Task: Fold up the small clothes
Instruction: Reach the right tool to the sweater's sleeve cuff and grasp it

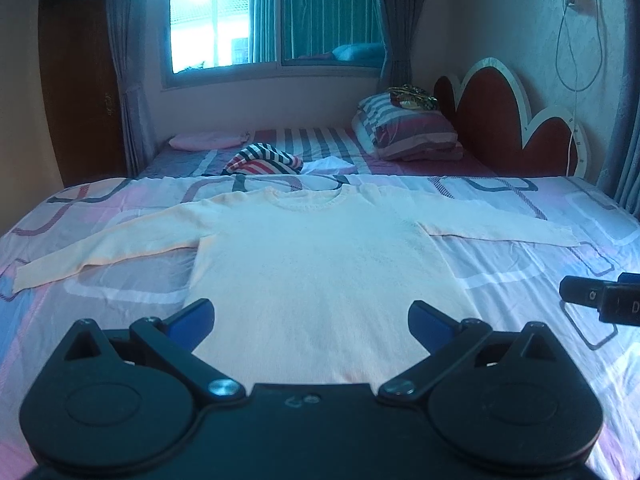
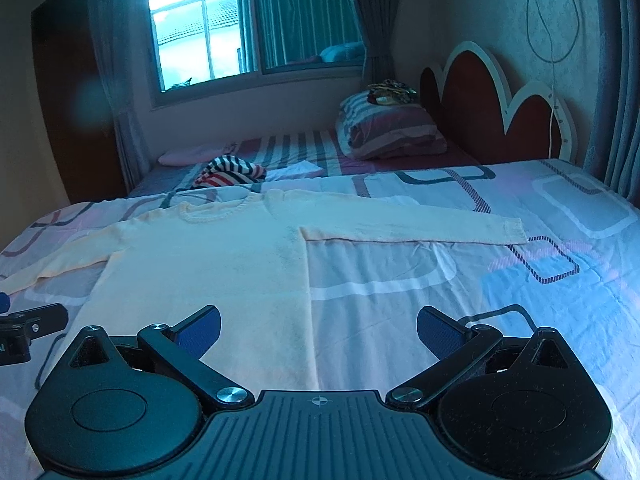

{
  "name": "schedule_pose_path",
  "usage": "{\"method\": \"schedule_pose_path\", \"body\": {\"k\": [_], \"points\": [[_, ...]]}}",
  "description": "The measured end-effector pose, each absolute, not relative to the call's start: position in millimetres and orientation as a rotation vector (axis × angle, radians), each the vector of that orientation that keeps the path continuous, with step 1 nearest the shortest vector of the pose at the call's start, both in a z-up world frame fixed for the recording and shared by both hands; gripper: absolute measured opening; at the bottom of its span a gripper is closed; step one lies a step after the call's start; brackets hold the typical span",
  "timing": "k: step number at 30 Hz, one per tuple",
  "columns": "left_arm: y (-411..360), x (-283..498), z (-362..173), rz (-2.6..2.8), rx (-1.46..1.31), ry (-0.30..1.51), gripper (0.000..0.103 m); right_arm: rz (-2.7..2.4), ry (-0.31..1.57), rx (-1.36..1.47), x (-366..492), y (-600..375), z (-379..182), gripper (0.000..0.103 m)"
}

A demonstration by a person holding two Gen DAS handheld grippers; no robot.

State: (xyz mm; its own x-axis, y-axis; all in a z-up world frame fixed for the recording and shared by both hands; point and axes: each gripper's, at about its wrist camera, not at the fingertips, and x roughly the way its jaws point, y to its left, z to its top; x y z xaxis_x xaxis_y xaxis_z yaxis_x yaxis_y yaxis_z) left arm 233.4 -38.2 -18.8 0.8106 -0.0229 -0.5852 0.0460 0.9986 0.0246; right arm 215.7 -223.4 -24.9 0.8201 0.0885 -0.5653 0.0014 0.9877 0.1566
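A cream long-sleeved sweater [image 1: 320,272] lies flat on the bed, neck away from me, both sleeves spread out to the sides. My left gripper [image 1: 311,322] is open and empty, held over the sweater's lower hem. My right gripper [image 2: 319,330] is open and empty, over the hem's right corner; the sweater [image 2: 208,272] fills the left of its view, the right sleeve [image 2: 420,226] stretching right. Each gripper shows at the edge of the other's view: the right one [image 1: 600,300] and the left one [image 2: 24,332].
The bed sheet [image 1: 520,272] has a pink, white and blue pattern. Behind the sweater lie a striped garment [image 1: 262,162], a white cloth [image 1: 330,166], a pink pillow [image 1: 208,141] and a striped folded blanket [image 1: 408,130]. A red headboard [image 1: 508,120] stands at the right; a window is at the back.
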Motion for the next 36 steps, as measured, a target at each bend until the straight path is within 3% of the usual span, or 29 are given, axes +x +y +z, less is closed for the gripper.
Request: {"method": "schedule_pose_path", "body": {"k": [13, 21, 36], "points": [[-42, 320, -51, -0.023, 0.009, 0.7, 0.102, -0.051, 0.628, 0.192, 297, -270, -59, 0.103], [-40, 359, -68, 0.043, 0.041, 0.598, 0.102, -0.149, 0.626, 0.234, 348, -324, -93, 0.103], [20, 419, -107, 0.187, -0.122, 0.735, 0.102, -0.34, 0.541, 0.44, 426, -452, -136, 0.102]]}}
